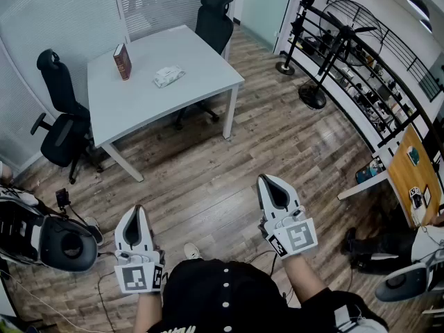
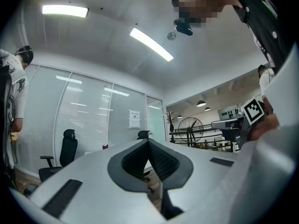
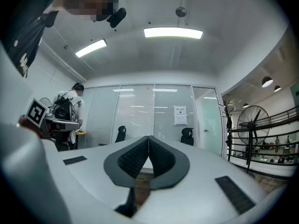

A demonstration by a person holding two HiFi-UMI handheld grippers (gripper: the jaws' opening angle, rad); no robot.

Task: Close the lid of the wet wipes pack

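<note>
The wet wipes pack [image 1: 168, 75], white and flat, lies on the white table [image 1: 201, 75] far across the room in the head view; whether its lid stands open is too small to tell. My left gripper [image 1: 137, 215] and right gripper [image 1: 272, 183] are held level near my body, far from the table, over the wooden floor. Both are shut with nothing between the jaws. In the left gripper view the left gripper [image 2: 148, 142] has its dark pads touching at the tips. The right gripper [image 3: 148, 138] looks the same in its own view. The pack shows in neither gripper view.
A red-brown book [image 1: 122, 62] stands on the table near the wipes. Black office chairs [image 1: 62, 116] [image 1: 214, 21] sit at the table's left and far side. A floor fan [image 1: 313, 89] and shelving stand at right. Another person [image 3: 69, 107] stands by the glass wall.
</note>
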